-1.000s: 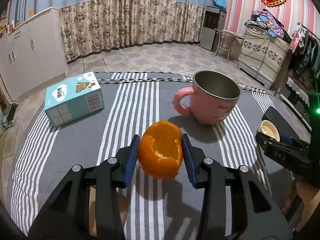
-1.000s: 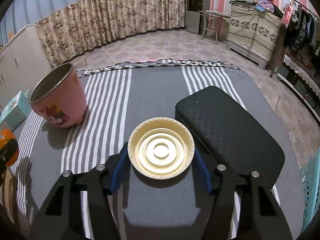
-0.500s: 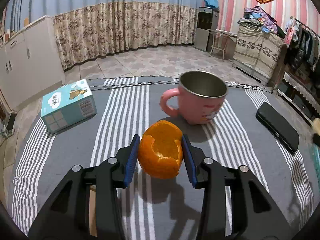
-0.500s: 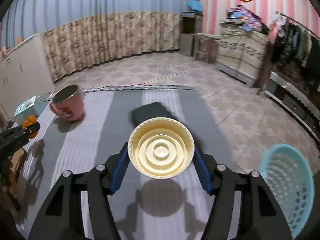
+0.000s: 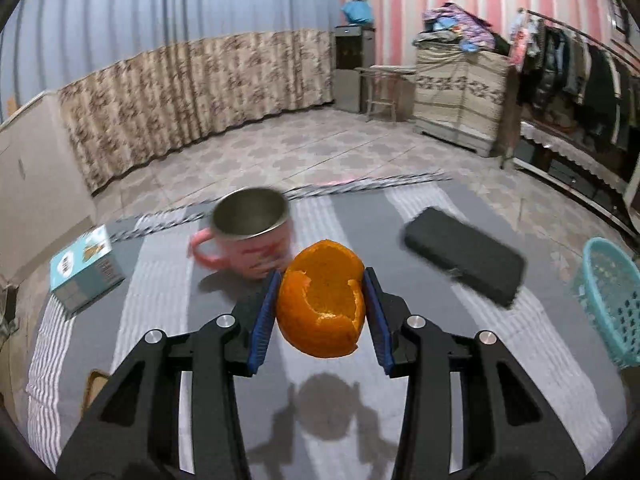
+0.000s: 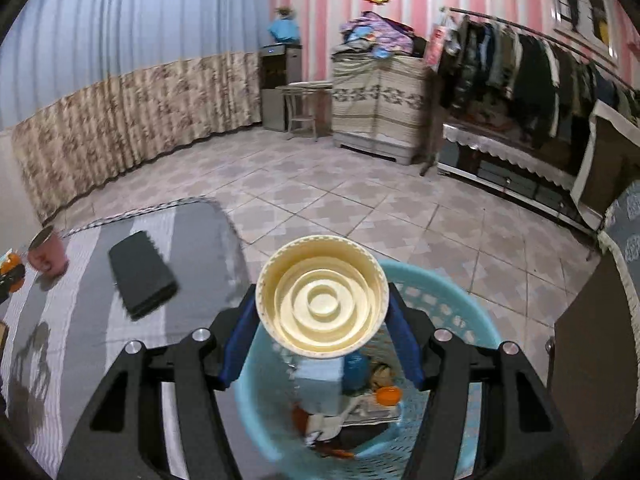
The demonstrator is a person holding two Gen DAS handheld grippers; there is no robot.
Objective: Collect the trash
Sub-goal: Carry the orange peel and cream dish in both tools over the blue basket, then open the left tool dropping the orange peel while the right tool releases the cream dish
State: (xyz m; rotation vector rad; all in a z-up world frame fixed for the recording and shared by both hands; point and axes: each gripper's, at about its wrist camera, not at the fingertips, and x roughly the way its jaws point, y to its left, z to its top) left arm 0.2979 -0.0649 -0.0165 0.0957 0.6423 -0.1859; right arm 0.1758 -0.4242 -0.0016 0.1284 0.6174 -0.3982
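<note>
My left gripper (image 5: 320, 312) is shut on a hollow orange peel (image 5: 322, 302), lifted above the striped tablecloth (image 5: 160, 320). Its blue pads press on both sides of the peel. My right gripper (image 6: 322, 332) is shut on a cream round plastic lid (image 6: 322, 298), held over a light blue basket (image 6: 452, 296) that stands on the floor beside the table. Several pieces of trash (image 6: 348, 400) lie inside the basket. The same basket (image 5: 608, 300) shows at the right edge of the left wrist view. The orange peel (image 6: 12, 266) is also visible at the far left of the right wrist view.
On the table stand a pink metal mug (image 5: 248, 236), a black flat case (image 5: 464, 256) and a light blue carton (image 5: 84, 272). The table's right edge drops to a tiled floor (image 6: 360, 208). A dark cabinet (image 6: 592, 360) stands right of the basket.
Both grippers have swung to the right and risen, each keeping its grip. The right one has left the table and now hangs over the basket. The mug and case have slid left in the left view.
</note>
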